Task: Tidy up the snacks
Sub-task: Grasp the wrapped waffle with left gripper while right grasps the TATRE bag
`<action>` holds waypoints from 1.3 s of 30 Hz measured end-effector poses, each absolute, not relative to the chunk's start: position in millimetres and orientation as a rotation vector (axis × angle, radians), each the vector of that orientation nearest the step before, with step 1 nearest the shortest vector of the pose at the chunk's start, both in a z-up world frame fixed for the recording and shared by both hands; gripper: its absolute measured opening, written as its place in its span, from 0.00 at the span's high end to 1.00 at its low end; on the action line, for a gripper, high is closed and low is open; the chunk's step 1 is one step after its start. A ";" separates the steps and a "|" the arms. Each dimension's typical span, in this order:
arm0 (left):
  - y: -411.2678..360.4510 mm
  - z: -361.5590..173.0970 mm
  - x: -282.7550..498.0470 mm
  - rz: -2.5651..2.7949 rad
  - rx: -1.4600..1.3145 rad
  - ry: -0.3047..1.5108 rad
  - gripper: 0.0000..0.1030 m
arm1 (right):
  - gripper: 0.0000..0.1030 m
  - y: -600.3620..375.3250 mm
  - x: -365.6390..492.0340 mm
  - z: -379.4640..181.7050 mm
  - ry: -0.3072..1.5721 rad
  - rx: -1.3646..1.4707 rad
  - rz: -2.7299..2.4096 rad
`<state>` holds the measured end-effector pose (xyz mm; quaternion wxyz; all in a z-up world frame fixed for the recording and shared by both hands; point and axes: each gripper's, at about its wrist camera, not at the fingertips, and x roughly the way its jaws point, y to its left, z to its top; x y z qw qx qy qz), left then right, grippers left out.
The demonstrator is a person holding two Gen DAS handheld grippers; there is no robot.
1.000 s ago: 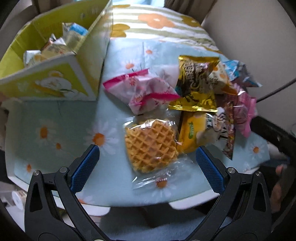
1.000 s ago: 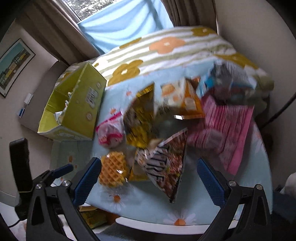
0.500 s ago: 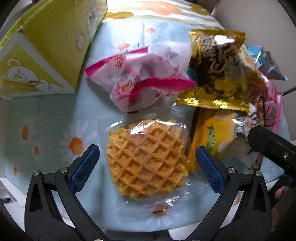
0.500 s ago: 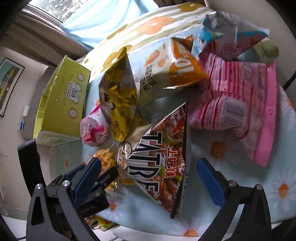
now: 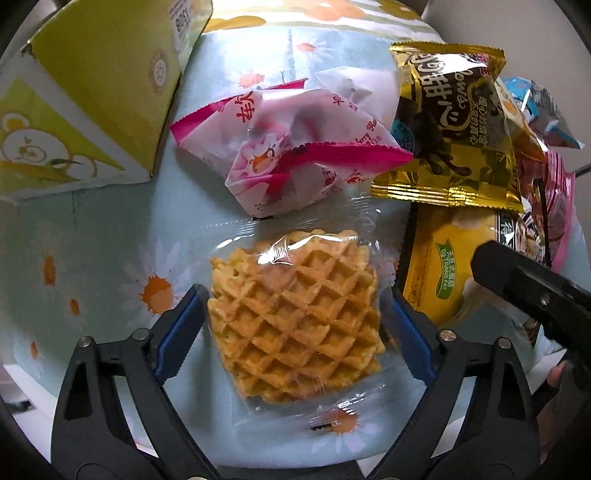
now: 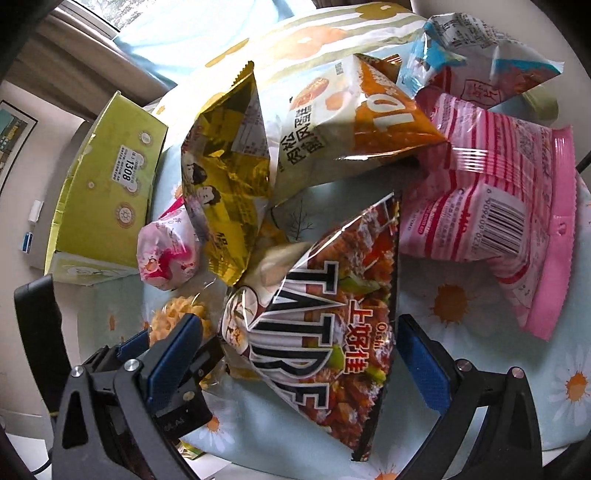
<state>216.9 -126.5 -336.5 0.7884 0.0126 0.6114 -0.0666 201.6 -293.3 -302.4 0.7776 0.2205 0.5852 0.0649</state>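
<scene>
While its jaws have just been closing, the left gripper brackets a wrapped waffle, pads at its edges, grip not yet firm.
Spread wide, the right gripper straddles a dark snack bag; beyond lie gold and pink packets, the yellow box far left.

I see a daylit window top left, beige curtain below it, framed picture on the wall further left
</scene>
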 end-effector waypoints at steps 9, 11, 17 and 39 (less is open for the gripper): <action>-112.9 -330.5 209.4 -0.168 0.031 1.323 0.23 | 0.00 -290.2 211.0 -308.6 1.264 0.458 0.121; -107.3 -329.1 208.0 -0.176 0.017 1.318 0.24 | 0.01 -291.0 211.1 -311.4 1.273 0.463 0.120; -104.7 -321.6 203.6 -0.186 0.044 1.295 0.24 | 0.14 -290.8 210.2 -317.2 1.277 0.476 0.125; -111.5 -246.4 171.7 -0.203 0.017 1.154 0.24 | 0.31 -327.0 169.2 -282.0 1.197 0.488 0.127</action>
